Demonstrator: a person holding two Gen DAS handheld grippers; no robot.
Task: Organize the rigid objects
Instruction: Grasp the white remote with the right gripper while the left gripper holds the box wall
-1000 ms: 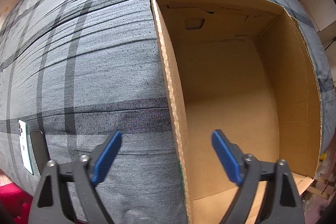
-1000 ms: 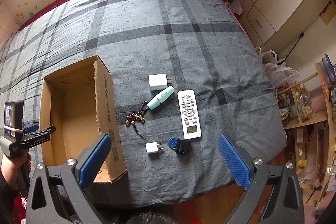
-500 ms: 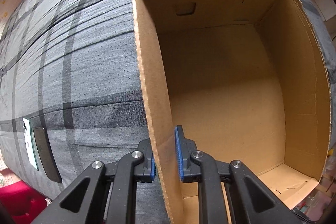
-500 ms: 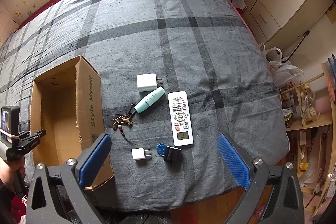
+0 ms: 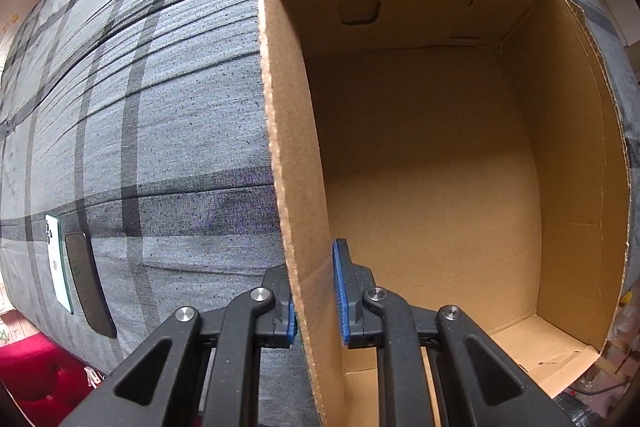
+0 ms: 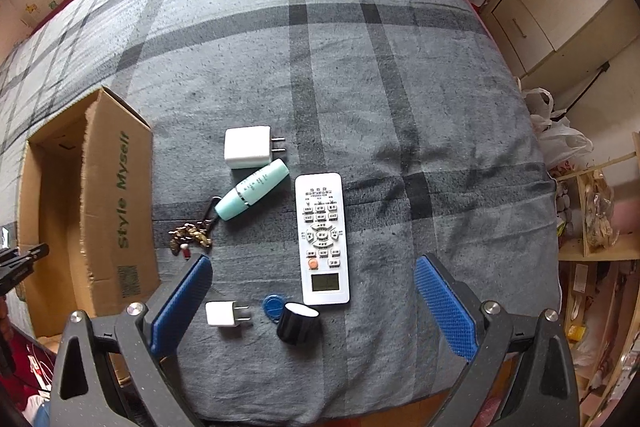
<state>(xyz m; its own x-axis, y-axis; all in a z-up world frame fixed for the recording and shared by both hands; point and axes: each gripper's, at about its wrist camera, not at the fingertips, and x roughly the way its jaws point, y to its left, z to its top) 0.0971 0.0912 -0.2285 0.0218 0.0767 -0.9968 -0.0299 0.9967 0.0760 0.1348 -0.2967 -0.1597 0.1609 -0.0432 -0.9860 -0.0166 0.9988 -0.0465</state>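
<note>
Your left gripper [image 5: 316, 311] is clamped on the near wall of the empty cardboard box [image 5: 440, 187], steadying it on the plaid bedspread [image 6: 360, 67]. Your right gripper [image 6: 312, 299] hangs wide open above the clutter, so it is the nearer one. The white remote [image 6: 322, 239] lies just ahead between its fingers, long axis pointing away from you; the small charger [image 6: 224, 314] and black cap [image 6: 298, 323] sit closer in.
</note>
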